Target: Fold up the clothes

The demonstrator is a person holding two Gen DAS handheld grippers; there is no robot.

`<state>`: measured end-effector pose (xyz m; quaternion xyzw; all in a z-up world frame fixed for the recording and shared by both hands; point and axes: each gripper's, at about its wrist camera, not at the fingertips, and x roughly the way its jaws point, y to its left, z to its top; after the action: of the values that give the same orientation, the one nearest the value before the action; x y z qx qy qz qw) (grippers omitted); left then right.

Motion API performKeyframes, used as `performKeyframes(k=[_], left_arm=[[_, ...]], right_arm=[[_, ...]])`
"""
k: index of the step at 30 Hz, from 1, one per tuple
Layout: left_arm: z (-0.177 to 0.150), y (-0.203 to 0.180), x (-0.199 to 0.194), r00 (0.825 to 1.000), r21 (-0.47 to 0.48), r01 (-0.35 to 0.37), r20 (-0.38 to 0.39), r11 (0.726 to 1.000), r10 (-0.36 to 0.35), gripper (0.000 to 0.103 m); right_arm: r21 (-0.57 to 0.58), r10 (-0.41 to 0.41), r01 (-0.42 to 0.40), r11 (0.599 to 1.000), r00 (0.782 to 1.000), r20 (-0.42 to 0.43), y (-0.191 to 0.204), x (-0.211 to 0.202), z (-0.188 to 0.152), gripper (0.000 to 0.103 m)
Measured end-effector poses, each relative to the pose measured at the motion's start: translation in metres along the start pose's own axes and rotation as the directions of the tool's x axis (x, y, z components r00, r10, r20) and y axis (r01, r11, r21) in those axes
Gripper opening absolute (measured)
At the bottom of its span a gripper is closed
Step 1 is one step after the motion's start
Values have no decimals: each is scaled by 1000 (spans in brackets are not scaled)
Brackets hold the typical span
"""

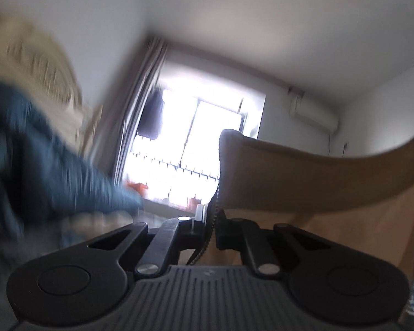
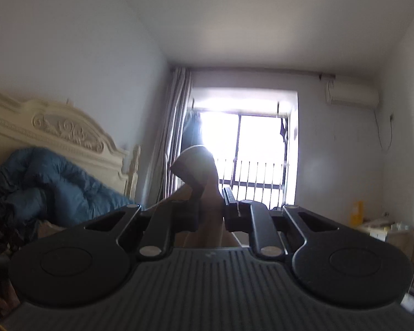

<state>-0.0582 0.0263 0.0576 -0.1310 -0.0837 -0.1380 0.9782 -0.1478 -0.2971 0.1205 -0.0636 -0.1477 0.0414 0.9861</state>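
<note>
A tan garment with a dark zipper along its edge hangs up in front of the window in the left wrist view. My left gripper is shut on that zippered edge, and the cloth stretches away to the right. In the right wrist view, my right gripper is shut on another part of the tan garment, which sticks up between the fingers against the bright window. Both grippers point slightly upward, and the rest of the garment is hidden below the views.
A cream carved headboard stands at the left with a blue duvet bunched in front of it. A bright window with railing and a grey curtain fill the far wall. An air conditioner hangs at upper right; clutter lies at right.
</note>
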Motion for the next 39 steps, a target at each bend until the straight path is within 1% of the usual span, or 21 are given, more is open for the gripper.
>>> performKeyframes(k=[2,4,6,9,11,13,17,21,23,27,30,33,35,37,39], left_arm=[[39,-3,-9,997,18,18,79,1000,-19,7],[76,-10,-17,988,38,31,147,999,-36,7],[111,-19,-23,975,66,42,214,997,-55,7],[153,-39,-26,955,134,26,291,991,-64,7],[172,-49,-23,948,163,16,310,986,-67,8],[183,-58,-16,947,182,4,315,983,-62,8],[183,-68,10,955,197,-12,293,980,-47,8],[166,-69,47,973,179,-30,231,983,-12,8],[151,-67,68,981,173,-45,194,984,11,8],[112,-61,119,992,175,-86,103,981,69,8],[75,-48,159,993,182,-115,25,977,112,8],[32,-19,190,986,197,-149,-46,969,161,8],[5,-3,212,976,202,-168,-101,965,191,8],[-25,9,235,962,218,-188,-157,958,224,8],[-59,19,252,941,236,-200,-224,951,254,8]], right_arm=[[-42,-7,10,999,998,69,0,-9,21,13],[-76,-13,23,997,991,129,1,-14,42,13],[-99,-19,37,994,983,182,0,-18,61,13],[-122,-23,54,991,969,246,-4,-21,86,13],[-132,-29,67,989,963,267,-7,-19,96,13],[-143,-42,83,986,963,266,-11,-11,102,13],[-130,-66,97,987,972,226,-26,16,99,13],[-122,-90,113,986,980,178,-42,51,84,13],[-129,-102,121,984,983,150,-46,75,74,13],[-135,-130,139,981,989,70,-57,129,42,13],[-142,-151,150,978,988,1,-62,170,7,13],[-163,-167,154,975,983,-71,-60,210,-37,13],[-183,-179,155,971,977,-120,-58,234,-67,13],[-197,-188,152,969,967,-175,-54,256,-100,13],[-208,-196,149,967,953,-232,-50,275,-135,13]])
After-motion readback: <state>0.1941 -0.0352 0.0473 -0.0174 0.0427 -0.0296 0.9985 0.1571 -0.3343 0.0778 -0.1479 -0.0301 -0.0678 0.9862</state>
